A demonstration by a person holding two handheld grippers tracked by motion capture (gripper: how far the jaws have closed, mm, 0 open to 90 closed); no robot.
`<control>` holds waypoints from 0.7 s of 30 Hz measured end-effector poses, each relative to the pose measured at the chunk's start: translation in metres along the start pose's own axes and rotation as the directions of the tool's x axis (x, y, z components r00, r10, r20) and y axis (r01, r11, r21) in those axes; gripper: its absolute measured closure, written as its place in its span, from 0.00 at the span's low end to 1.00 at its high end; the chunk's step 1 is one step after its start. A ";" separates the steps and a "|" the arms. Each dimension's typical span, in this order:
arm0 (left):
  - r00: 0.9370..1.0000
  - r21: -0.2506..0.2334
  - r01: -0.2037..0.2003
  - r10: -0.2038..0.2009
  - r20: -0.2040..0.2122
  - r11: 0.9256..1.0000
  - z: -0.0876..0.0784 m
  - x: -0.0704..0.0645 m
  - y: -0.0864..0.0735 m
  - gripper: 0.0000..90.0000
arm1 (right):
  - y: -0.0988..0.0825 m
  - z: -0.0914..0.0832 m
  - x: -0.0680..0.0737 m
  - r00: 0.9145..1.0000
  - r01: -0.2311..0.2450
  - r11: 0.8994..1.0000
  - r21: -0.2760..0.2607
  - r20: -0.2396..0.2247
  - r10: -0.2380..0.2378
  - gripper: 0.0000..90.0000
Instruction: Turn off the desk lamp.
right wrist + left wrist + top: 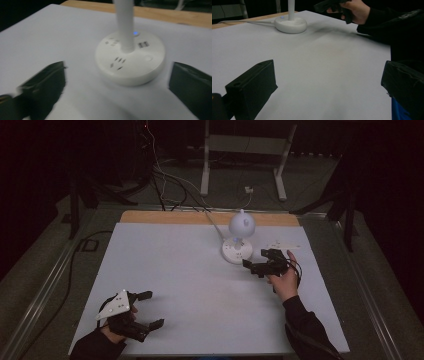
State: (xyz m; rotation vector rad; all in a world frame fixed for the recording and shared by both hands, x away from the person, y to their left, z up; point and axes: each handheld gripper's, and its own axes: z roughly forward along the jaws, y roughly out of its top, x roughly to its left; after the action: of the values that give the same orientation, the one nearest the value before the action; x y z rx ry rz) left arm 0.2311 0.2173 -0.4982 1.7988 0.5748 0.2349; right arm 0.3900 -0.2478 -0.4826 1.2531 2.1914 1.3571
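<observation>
Your right gripper [255,266] has its jaws spread wide, gripping nothing; the white lamp base [130,58] (blue light lit) sits ahead between them, untouched, near the table's [175,270] far edge. Your left gripper [145,310] rests released, well apart.

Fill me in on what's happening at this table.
A person is working at a white table with a two-jaw gripper in each hand. The right gripper is beside the round base of a white desk lamp, jaws open with nothing between them; a small blue light glows on the base. The base also carries sockets, and a white cord runs off behind it. The left gripper rests near the front left of the table, open and empty, well away from the lamp.
</observation>
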 end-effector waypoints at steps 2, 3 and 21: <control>1.000 0.000 -0.001 0.001 0.001 1.000 0.000 0.000 0.000 0.01 | -0.002 -0.009 0.003 1.000 0.006 1.000 0.012 -0.018 -0.006 0.00; 1.000 -0.001 -0.002 0.002 0.001 1.000 0.000 0.000 0.000 0.01 | -0.003 -0.013 0.004 0.999 0.008 1.000 0.024 -0.036 -0.007 0.00; 1.000 -0.005 0.001 -0.001 0.001 1.000 -0.001 0.000 0.000 0.01 | -0.057 -0.063 0.025 0.992 0.074 0.996 0.049 -0.103 -0.069 0.00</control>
State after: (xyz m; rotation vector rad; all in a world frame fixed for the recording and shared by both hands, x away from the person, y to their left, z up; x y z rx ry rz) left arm 0.2307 0.2175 -0.4976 1.7932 0.5741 0.2351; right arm 0.3068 -0.2762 -0.4915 1.1344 2.3311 1.3717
